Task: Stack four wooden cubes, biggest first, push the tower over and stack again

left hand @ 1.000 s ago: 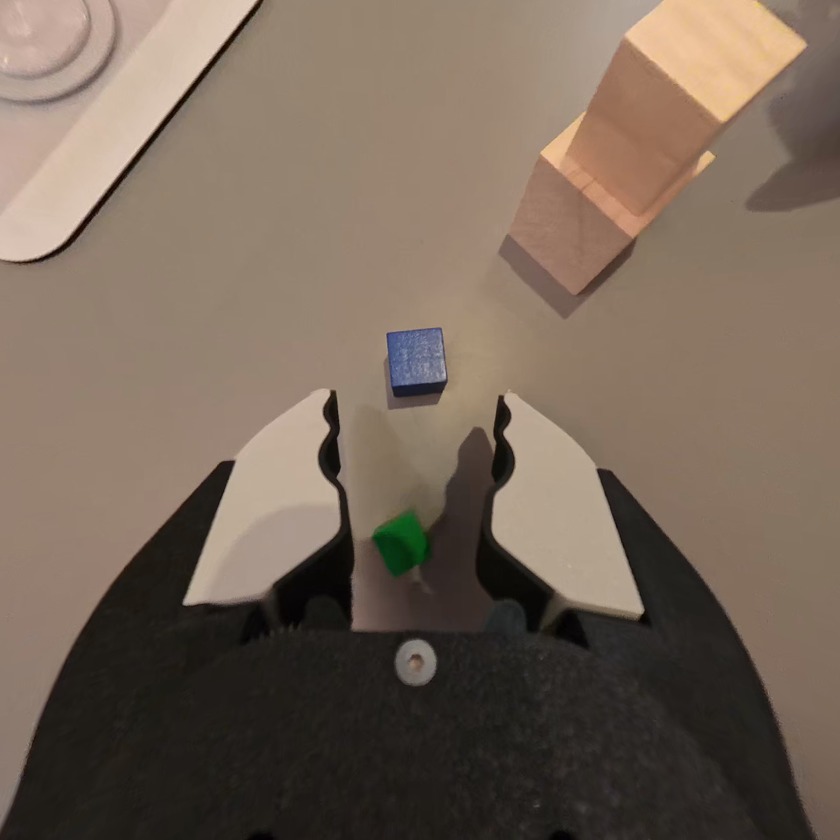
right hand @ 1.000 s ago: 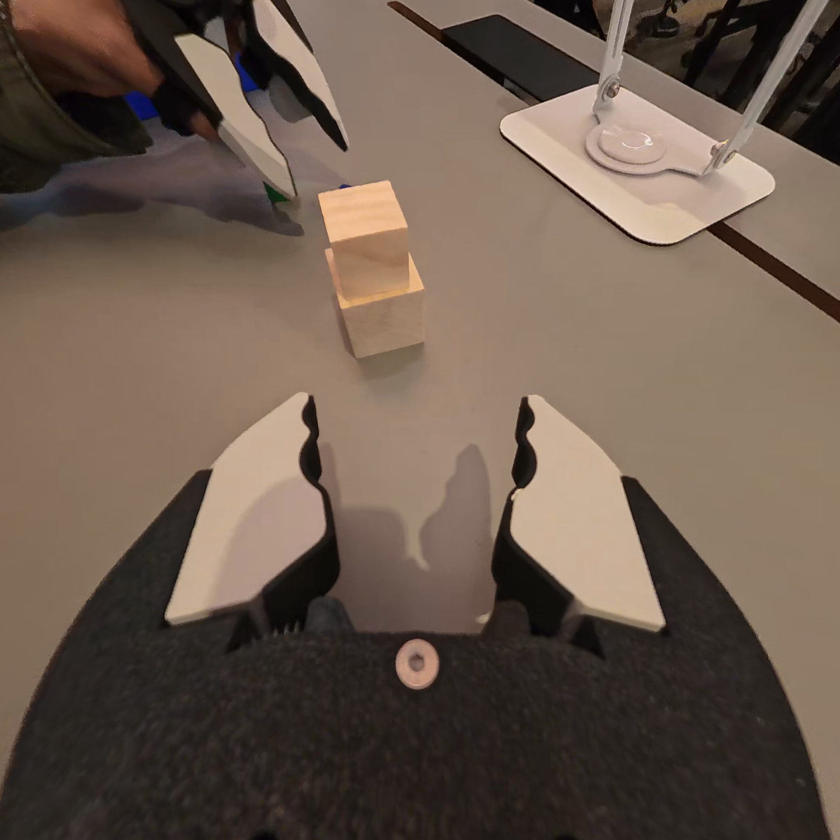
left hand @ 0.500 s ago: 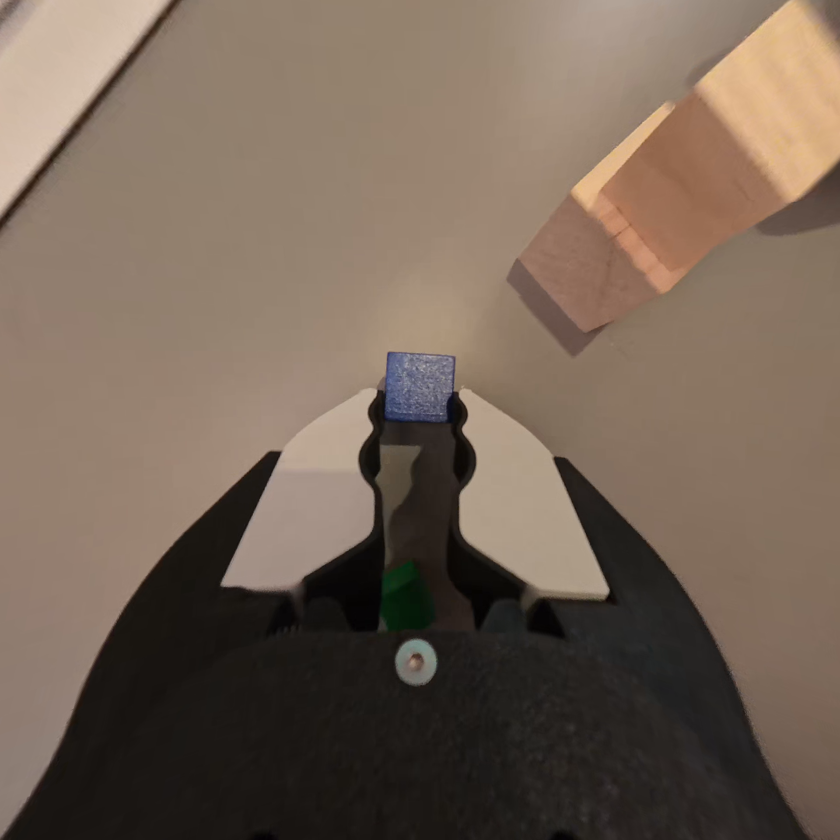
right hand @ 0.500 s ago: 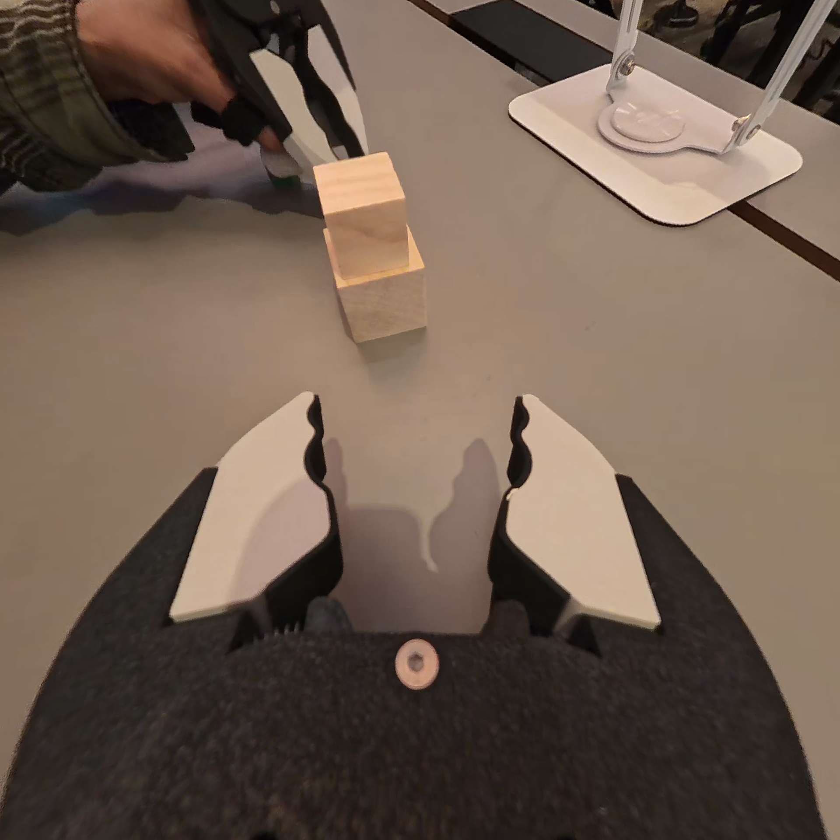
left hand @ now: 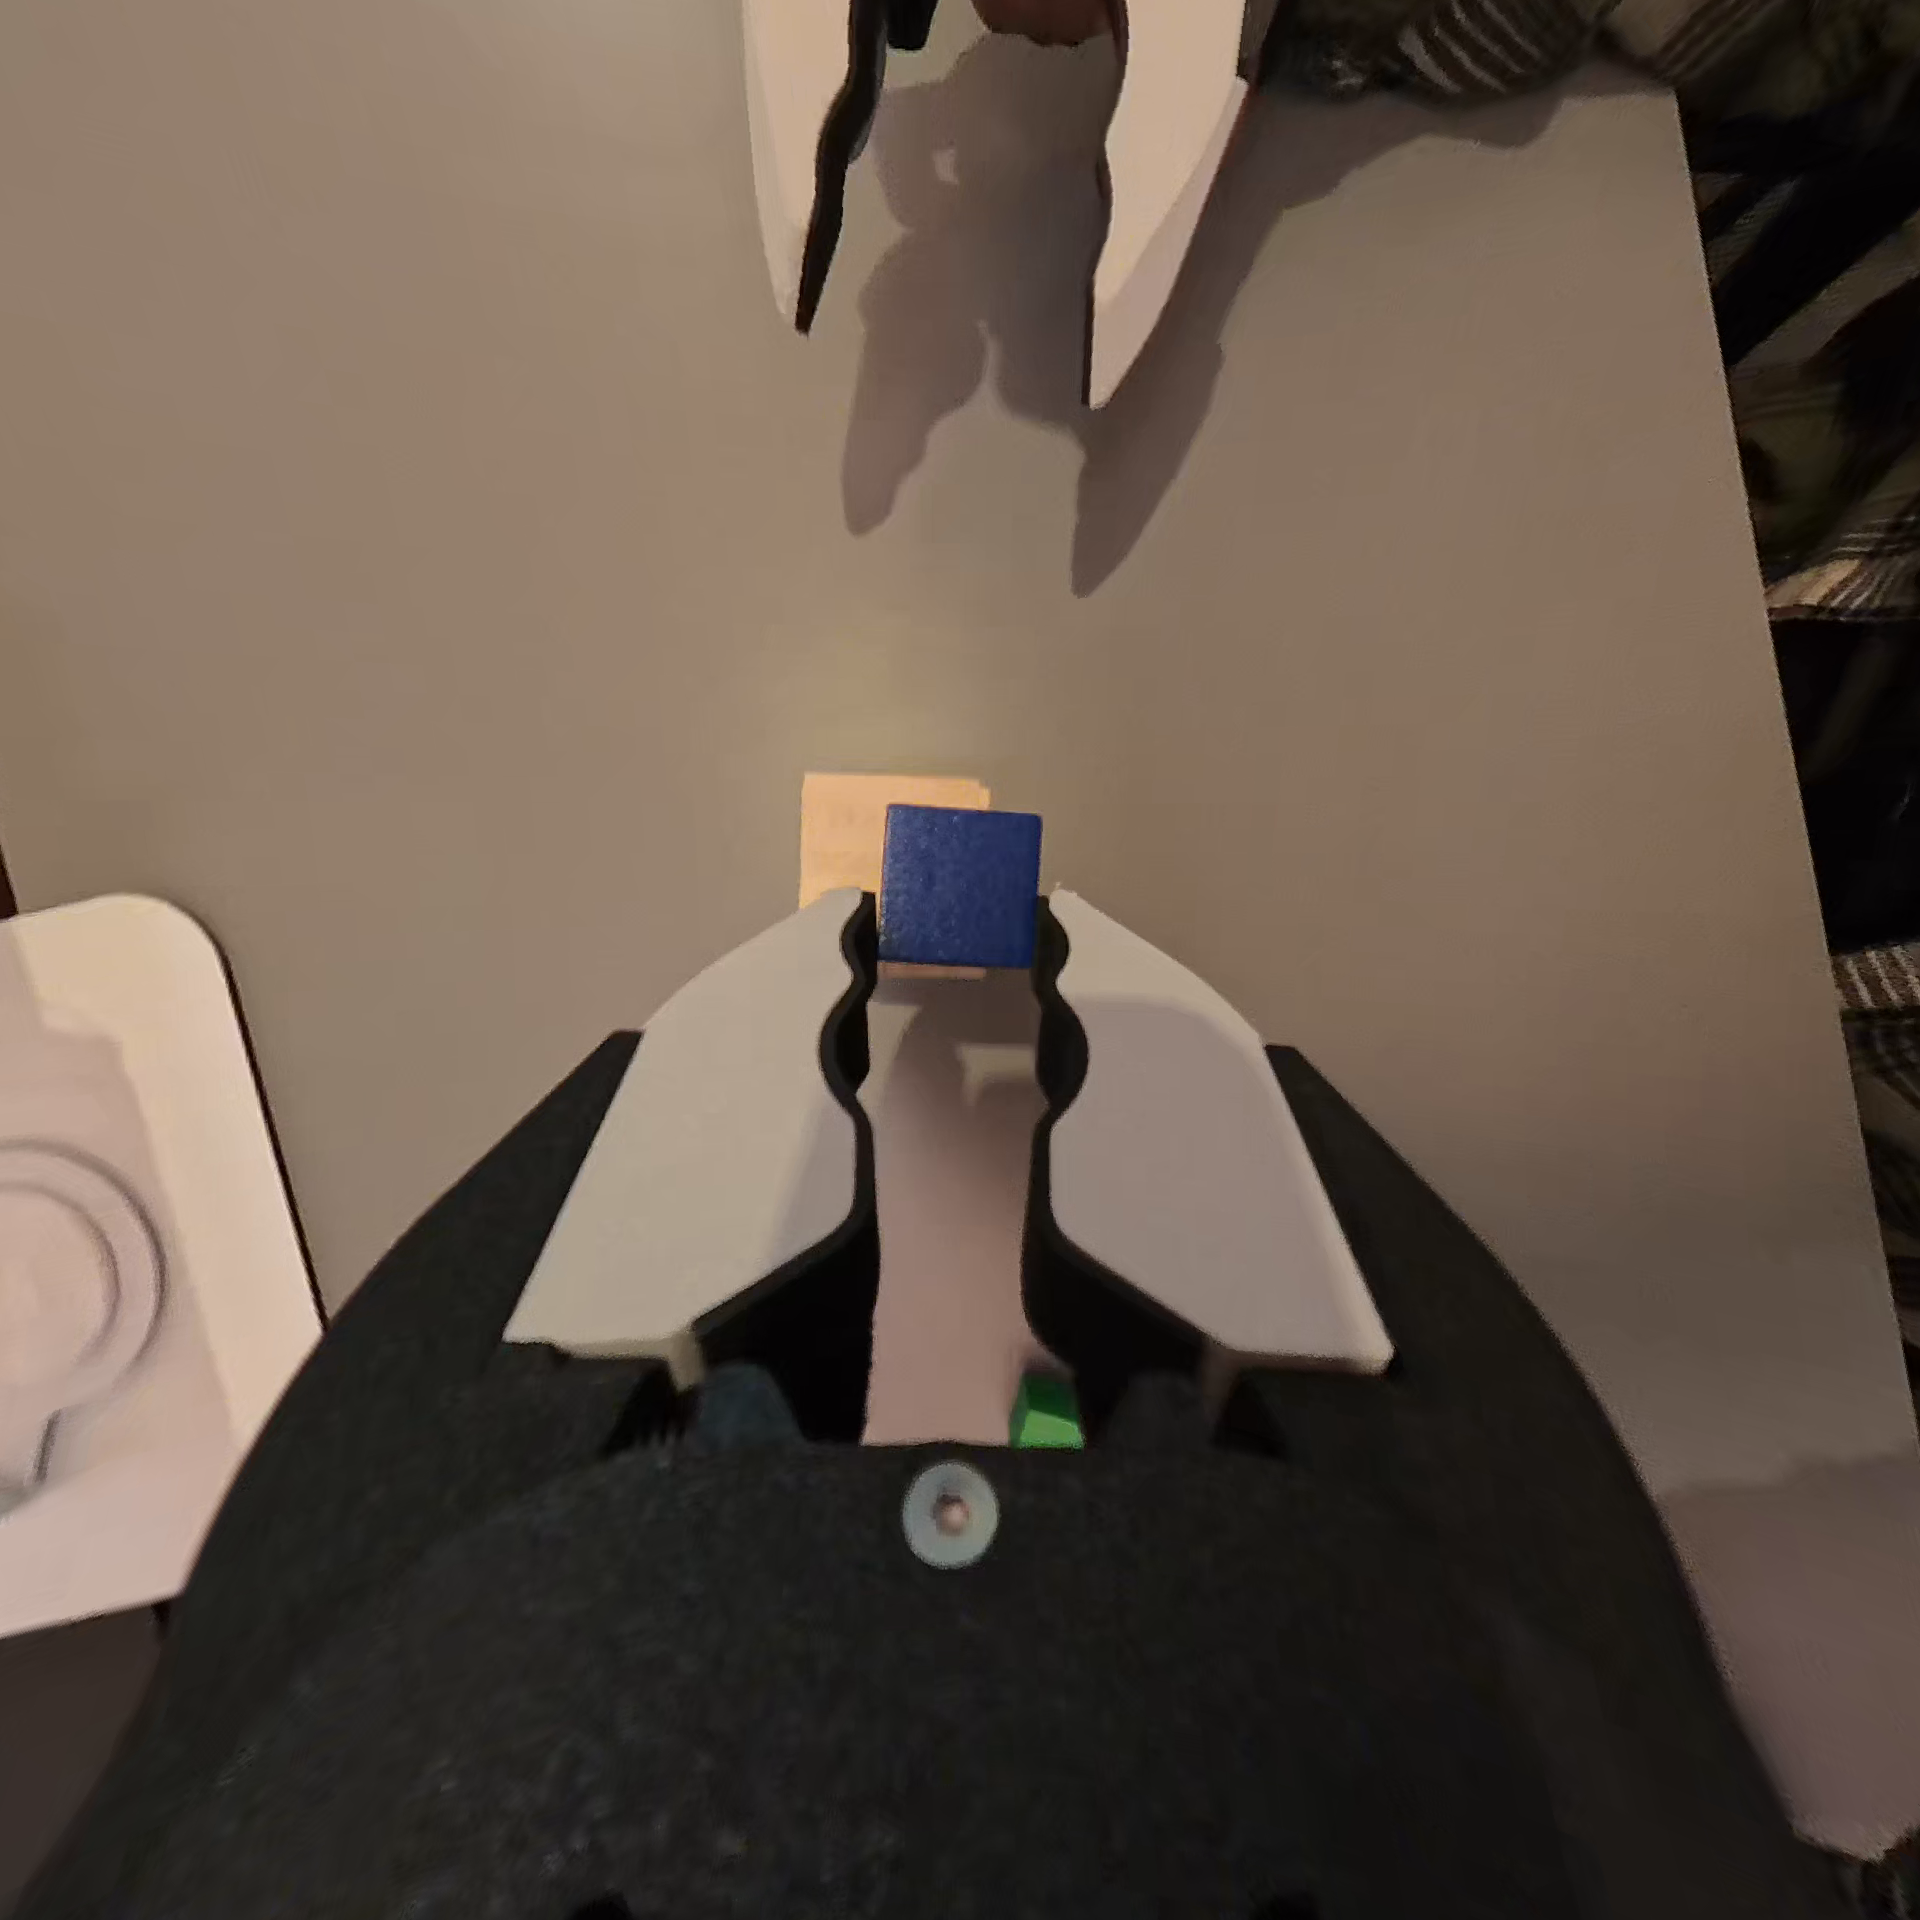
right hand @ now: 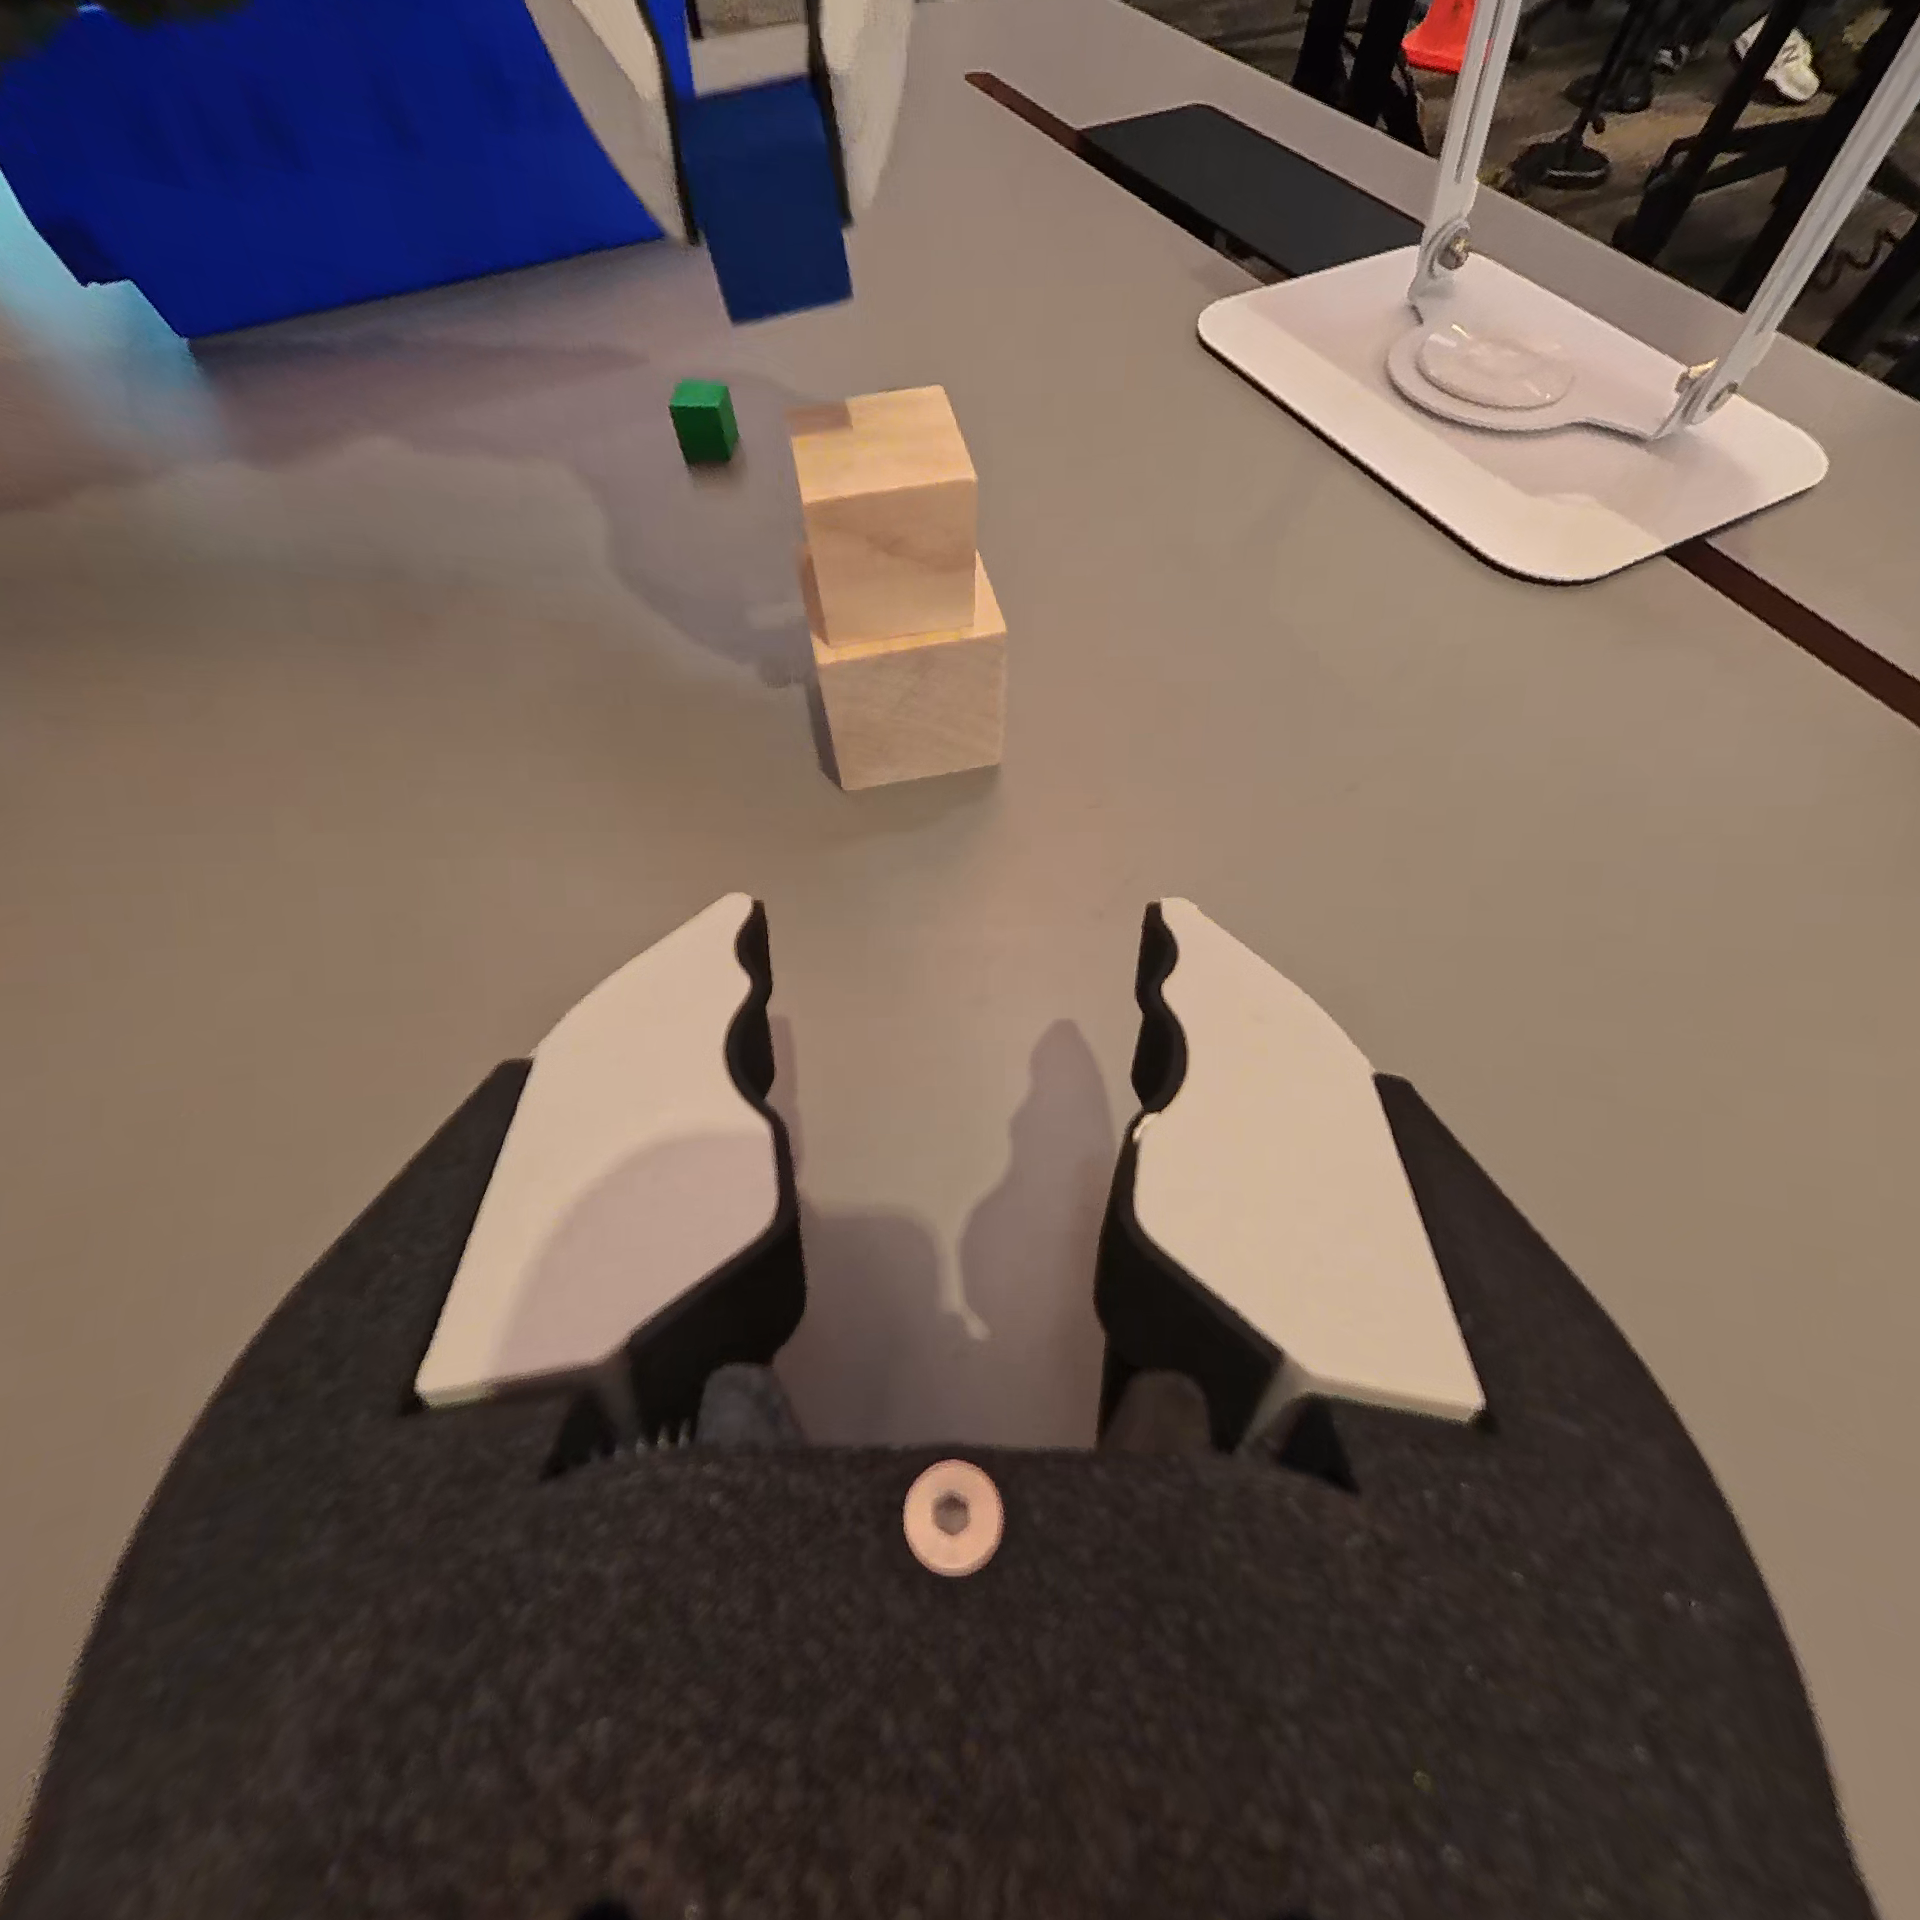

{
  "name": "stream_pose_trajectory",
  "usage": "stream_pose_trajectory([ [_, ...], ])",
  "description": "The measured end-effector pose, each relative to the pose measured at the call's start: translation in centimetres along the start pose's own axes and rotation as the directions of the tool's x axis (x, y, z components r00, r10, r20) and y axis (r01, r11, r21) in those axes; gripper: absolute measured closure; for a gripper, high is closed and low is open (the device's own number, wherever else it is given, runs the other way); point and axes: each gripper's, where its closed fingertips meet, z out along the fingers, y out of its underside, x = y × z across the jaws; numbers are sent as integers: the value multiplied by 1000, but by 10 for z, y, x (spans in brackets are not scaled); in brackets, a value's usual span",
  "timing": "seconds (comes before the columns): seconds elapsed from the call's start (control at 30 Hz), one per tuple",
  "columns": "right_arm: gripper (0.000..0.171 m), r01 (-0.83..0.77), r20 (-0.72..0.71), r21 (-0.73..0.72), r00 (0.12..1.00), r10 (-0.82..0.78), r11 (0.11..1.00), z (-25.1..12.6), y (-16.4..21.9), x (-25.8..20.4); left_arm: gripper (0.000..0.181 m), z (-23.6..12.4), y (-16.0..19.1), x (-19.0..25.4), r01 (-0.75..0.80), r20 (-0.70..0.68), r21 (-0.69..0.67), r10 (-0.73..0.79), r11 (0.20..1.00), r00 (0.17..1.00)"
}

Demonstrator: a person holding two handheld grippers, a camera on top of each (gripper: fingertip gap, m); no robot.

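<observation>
Two plain wooden cubes stand stacked on the grey table, the smaller cube point(right hand: 889, 516) on the bigger cube point(right hand: 914, 698). My left gripper point(left hand: 957, 906) is shut on a blue cube point(left hand: 958, 888) and holds it in the air above the stack, whose top point(left hand: 837, 837) shows just behind the cube. From the right wrist view the blue cube point(right hand: 774, 203) hangs above and behind the stack. A small green cube point(right hand: 703, 419) lies on the table left of the stack; it also shows in the left wrist view point(left hand: 1044, 1438). My right gripper point(right hand: 951, 914) is open and empty, in front of the stack.
A white stand base point(right hand: 1509, 426) with metal legs sits at the right of the table, also in the left wrist view point(left hand: 114, 1226). A dark strip point(right hand: 1247, 192) lies behind it. The table edge point(left hand: 1756, 623) and a person's striped sleeve point(left hand: 1849, 416) are at the right. One gripper's finger ends stand about 15 centimetres off the other's.
My left gripper shut on the blue cube, lifted it off the table and carried it over the wooden stack. The green cube stayed on the table. My right gripper stayed open.
</observation>
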Motion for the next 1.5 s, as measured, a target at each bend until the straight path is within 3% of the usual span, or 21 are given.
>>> stream_pose_trajectory([
  [0.93, 104, -6, 40, 5, 999, 6, 1000, 2, -1, -6, 153, 27, 4, -11, 16, -94, 80, -8, 997, 996],
  [1.13, 103, -11, 43, 5, 999, 11, 1000, 2, -1, -7, 140, 29, 6, -12, 45, -92, 96, -37, 994, 995],
  [1.23, 102, -13, 42, 6, 999, 13, 1000, 2, -1, -6, 122, 21, 8, -14, 72, -57, 102, -67, 992, 996],
  [1.33, 102, -15, 43, 15, 999, 14, 1000, 1, -2, -6, 114, -5, 15, -12, 123, 21, 164, -128, 979, 992],
  [1.43, 102, -14, 44, 21, 999, 13, 1000, 0, -3, -7, 112, -28, 54, -14, 225, 190, 192, -261, 955, 946],
  [1.5, 103, -12, 49, 12, 999, 11, 1000, 2, -3, -8, 112, -37, 89, -15, 344, 301, 225, -400, 912, 866],
])
